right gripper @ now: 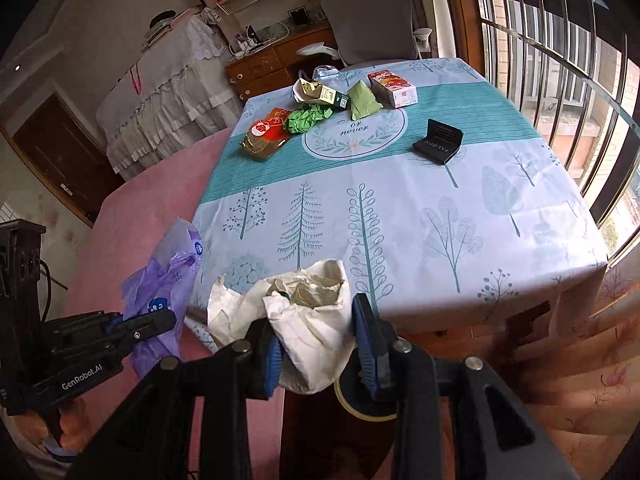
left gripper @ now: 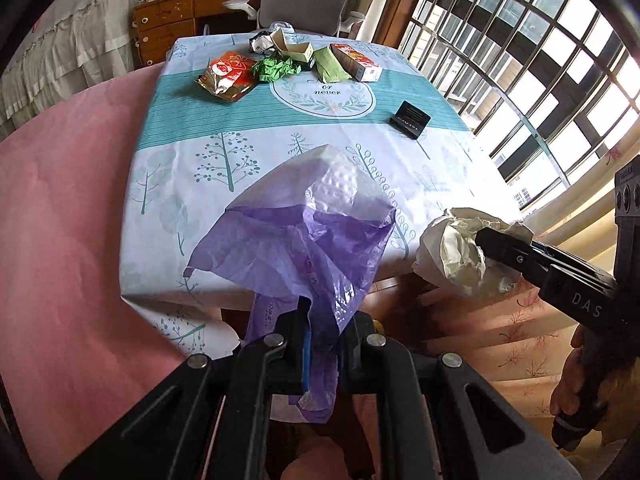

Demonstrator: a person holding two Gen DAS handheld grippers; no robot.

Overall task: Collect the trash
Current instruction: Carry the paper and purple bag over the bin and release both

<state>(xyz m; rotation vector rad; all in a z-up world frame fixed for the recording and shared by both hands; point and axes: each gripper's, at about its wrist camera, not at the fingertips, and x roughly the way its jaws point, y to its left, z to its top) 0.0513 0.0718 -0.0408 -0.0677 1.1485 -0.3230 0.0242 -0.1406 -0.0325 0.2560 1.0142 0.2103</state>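
Daylight pours in through the barred window (left gripper: 532, 60) on the right, blowing several panes out to white glare. The tabletop (right gripper: 400, 216) is evenly and brightly lit with soft shadows. Fisheye distortion bends the window bars and the corners go black. Focus is sharp throughout; the far room sits dimmer.

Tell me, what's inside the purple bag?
Nothing can be made out in it. The purple bag, pinched in the left gripper, hangs limp with its mouth facing away. The crumpled white paper is outside it, in the right gripper.
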